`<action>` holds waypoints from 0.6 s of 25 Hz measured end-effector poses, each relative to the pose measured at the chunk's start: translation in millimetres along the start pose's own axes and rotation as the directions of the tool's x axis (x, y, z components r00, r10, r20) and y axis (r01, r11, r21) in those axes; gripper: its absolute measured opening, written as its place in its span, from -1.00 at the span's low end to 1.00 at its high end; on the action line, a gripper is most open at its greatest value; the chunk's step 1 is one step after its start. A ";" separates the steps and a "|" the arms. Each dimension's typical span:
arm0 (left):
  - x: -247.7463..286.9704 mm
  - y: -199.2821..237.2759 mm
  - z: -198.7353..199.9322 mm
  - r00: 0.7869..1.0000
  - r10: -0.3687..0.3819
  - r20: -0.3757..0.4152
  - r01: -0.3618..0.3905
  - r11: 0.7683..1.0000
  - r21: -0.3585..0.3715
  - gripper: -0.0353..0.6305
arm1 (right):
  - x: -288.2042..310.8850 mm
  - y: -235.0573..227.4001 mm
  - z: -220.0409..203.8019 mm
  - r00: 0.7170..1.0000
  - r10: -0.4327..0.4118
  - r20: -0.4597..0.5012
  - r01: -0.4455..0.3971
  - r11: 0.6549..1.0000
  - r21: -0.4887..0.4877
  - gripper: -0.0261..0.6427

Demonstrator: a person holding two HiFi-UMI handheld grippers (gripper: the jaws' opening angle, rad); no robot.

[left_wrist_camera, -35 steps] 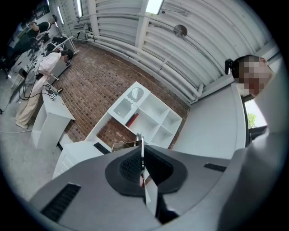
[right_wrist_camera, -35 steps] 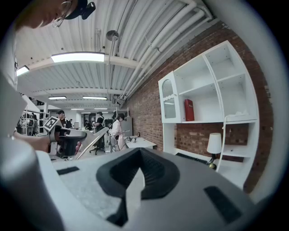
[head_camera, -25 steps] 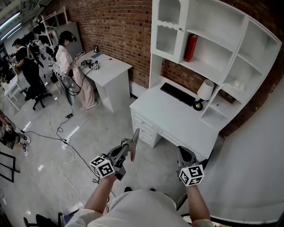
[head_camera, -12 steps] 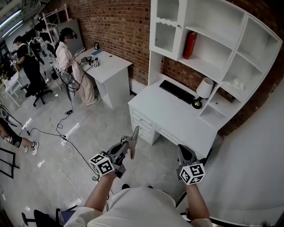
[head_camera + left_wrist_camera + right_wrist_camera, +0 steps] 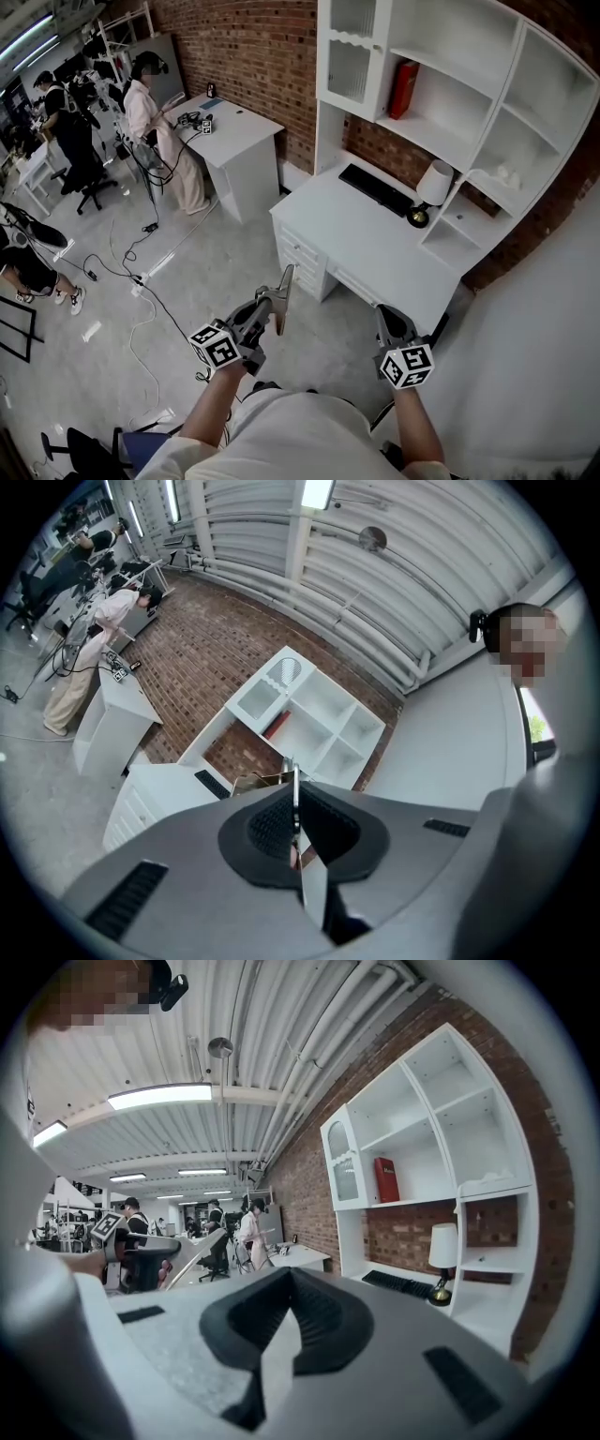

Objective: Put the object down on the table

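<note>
Grey left gripper stays pinched on the thin flat object; the right gripper is pressed together, empty. The white desk remains well ahead of both jaws, so the set-down is still pending.

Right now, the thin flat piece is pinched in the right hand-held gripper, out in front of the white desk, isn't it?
Not the right one. The thin flat piece is pinched in the left hand-held gripper, out in front of the white desk. The head view shows it sticking out of that gripper. The right hand-held gripper is shut on nothing.
</note>
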State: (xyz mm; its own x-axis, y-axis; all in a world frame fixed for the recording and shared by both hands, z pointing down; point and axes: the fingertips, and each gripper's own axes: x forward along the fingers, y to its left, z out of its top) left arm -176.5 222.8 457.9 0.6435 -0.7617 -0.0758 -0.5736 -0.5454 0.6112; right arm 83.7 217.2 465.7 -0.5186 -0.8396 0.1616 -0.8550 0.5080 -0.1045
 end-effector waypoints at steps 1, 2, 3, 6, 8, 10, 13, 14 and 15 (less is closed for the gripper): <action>1.2 -2.0 -2.2 1.000 0.003 0.002 -0.003 1.000 0.000 -0.91 | -0.8 -3.1 -1.4 1.000 0.002 -0.004 -0.002 1.000 0.002 -0.92; 2.4 -3.8 -4.1 1.000 0.006 0.002 -0.006 1.000 -0.001 -0.91 | -1.5 -6.2 -2.8 1.000 0.004 -0.007 -0.004 1.000 0.005 -0.91; 3.9 -5.4 -5.8 1.000 0.010 0.002 -0.010 1.000 -0.001 -0.91 | -2.1 -9.2 -4.1 1.000 0.006 -0.011 -0.006 1.000 0.008 -0.92; 9.0 -8.0 -9.0 1.000 0.023 0.000 -0.023 1.000 -0.002 -0.91 | -1.8 -17.9 -6.7 1.000 0.010 -0.014 -0.010 1.000 0.016 -0.92; 11.9 -8.0 -10.2 1.000 0.028 0.000 -0.028 1.000 -0.002 -0.91 | -0.6 -21.9 -8.1 1.000 0.012 -0.015 -0.011 1.000 0.021 -0.92; 15.1 -6.8 -11.3 1.000 0.029 -0.001 -0.029 1.000 0.000 -0.91 | 1.2 -25.4 -9.7 1.000 0.012 -0.015 -0.011 1.000 0.027 -0.91; 21.1 -3.9 -11.8 0.999 0.033 -0.001 -0.033 0.999 0.001 -0.91 | 6.1 -31.8 -12.7 1.000 0.009 -0.018 -0.008 0.999 0.037 -0.91; 23.1 -2.0 -11.6 0.999 0.034 -0.002 -0.034 0.999 0.001 -0.91 | 8.5 -33.6 -13.6 1.000 0.008 -0.020 -0.008 0.999 0.039 -0.91; 25.1 0.4 -11.3 0.999 0.035 -0.004 -0.035 0.999 0.001 -0.91 | 11.1 -34.9 -14.2 1.000 0.009 -0.021 -0.008 0.999 0.039 -0.92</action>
State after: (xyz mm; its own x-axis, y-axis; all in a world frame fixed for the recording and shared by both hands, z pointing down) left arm -154.9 207.4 465.1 0.6250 -0.7790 -0.0509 -0.5964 -0.5186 0.6127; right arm 107.6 192.8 485.1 -0.5259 -0.8310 0.1815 -0.8501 0.5066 -0.1438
